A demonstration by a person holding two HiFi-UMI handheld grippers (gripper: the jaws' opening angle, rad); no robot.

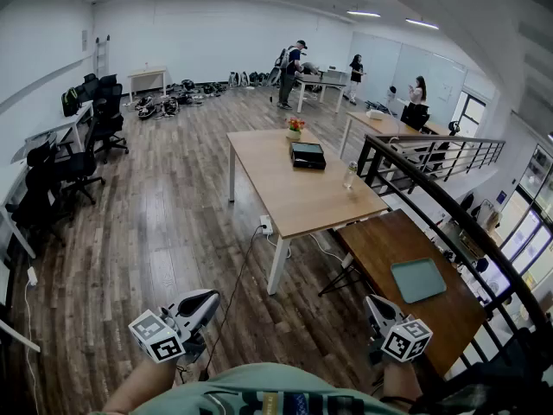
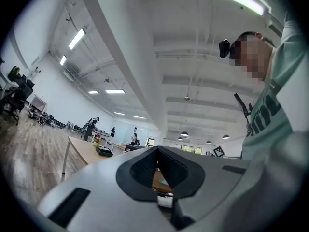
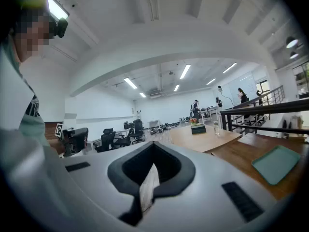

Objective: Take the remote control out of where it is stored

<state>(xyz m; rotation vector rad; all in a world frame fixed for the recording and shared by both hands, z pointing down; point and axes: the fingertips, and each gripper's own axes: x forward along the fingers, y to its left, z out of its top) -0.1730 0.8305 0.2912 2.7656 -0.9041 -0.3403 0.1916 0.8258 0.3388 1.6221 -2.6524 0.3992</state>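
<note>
Currently the left gripper point(image 1: 210, 298) and right gripper point(image 1: 371, 302) are hanging pressed together, empty; the black box point(image 1: 308, 155), presumably holding the remote, is sitting far ahead, nearer the right gripper.

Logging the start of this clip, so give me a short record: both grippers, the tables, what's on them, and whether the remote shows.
left gripper: shut, empty, held low by the body
right gripper: shut, empty, held low
light table: black box, flower pot, bottle
dark table: teal tray
remote control: not visible in any view
</note>
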